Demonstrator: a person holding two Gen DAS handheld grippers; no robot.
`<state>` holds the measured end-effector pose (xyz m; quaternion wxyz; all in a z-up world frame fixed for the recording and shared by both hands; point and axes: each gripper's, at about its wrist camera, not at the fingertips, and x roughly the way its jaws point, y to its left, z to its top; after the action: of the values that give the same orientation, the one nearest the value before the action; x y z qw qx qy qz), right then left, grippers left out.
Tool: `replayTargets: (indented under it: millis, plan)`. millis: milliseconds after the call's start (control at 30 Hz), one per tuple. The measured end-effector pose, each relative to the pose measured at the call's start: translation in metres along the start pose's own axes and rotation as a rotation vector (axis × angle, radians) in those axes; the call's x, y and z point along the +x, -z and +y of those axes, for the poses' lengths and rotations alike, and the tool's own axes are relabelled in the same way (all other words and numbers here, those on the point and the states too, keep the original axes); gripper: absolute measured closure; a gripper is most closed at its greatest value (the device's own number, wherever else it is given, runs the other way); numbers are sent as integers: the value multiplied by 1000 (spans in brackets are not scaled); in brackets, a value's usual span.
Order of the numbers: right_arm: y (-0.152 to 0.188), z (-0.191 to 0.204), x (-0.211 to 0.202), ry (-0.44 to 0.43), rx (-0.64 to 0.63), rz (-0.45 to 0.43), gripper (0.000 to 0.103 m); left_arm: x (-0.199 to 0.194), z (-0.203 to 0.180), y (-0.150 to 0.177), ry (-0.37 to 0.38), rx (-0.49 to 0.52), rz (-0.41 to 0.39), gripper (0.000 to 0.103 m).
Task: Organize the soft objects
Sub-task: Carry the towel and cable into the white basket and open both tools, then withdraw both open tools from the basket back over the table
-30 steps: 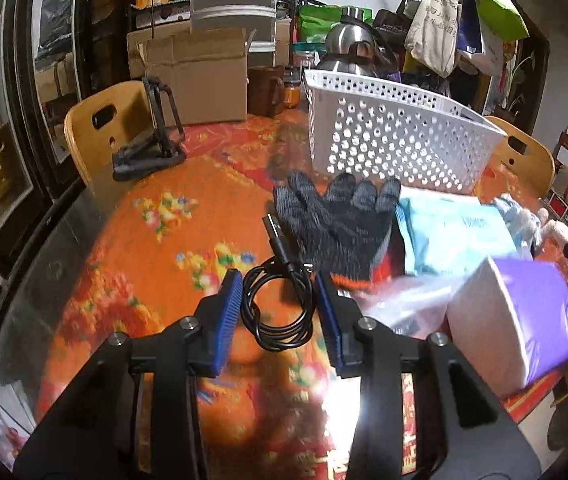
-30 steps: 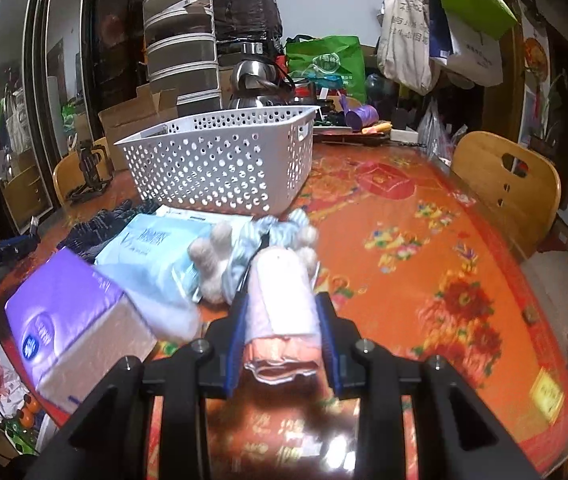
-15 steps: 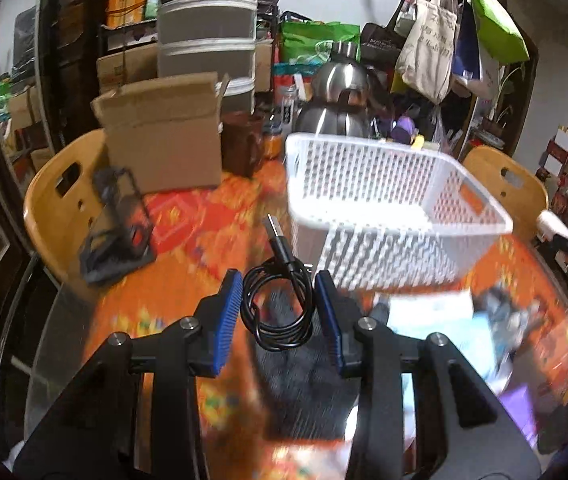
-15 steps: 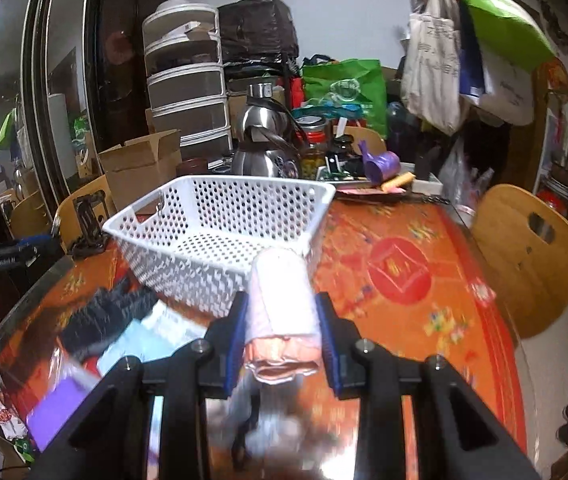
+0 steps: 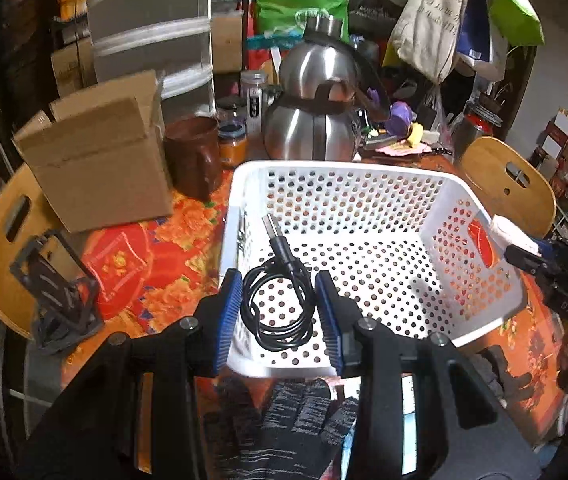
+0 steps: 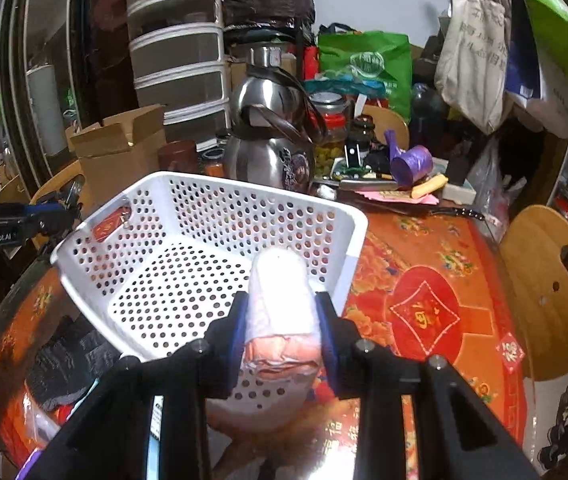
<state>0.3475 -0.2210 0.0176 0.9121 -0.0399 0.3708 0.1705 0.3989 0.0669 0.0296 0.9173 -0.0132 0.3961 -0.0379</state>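
Observation:
My left gripper (image 5: 278, 306) is shut on a coiled black cable (image 5: 278, 300), its plug end sticking up, held over the near left part of the white perforated basket (image 5: 479, 212). My right gripper (image 6: 282, 316) is shut on a rolled pink-and-white cloth (image 6: 280, 292), held above the basket's (image 6: 84, 276) near right corner. The basket looks empty inside. Dark knitted gloves (image 5: 284, 428) lie on the table below the left gripper. The right gripper's tip with the cloth shows at the right edge of the left wrist view (image 5: 519, 246).
Behind the basket stand a steel kettle (image 5: 311, 120), a brown mug (image 5: 192, 156), jars and a cardboard box (image 5: 100, 160). Wooden chairs (image 6: 551, 288) flank the orange floral table (image 6: 423, 312). A black phone stand (image 5: 60, 292) sits at the left. Bags hang at the back right.
Both grippers have risen and moved forward from the pile of soft items to above the basket, each still carrying its object. The tissue packs and plush toy have dropped out of view.

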Motion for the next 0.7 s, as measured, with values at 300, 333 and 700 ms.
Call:
replayTargets:
  millis: [300, 333, 700]
  plan:
    - [-6, 12, 17, -11, -18, 17, 71, 32, -5, 10, 8, -24, 51, 68]
    - [-5, 13, 18, -20, -16, 16, 71, 33, -7, 10, 15, -27, 49, 68]
    - [-2, 16, 4, -6, -5, -47, 27, 14, -10, 22, 1, -17, -18, 23]
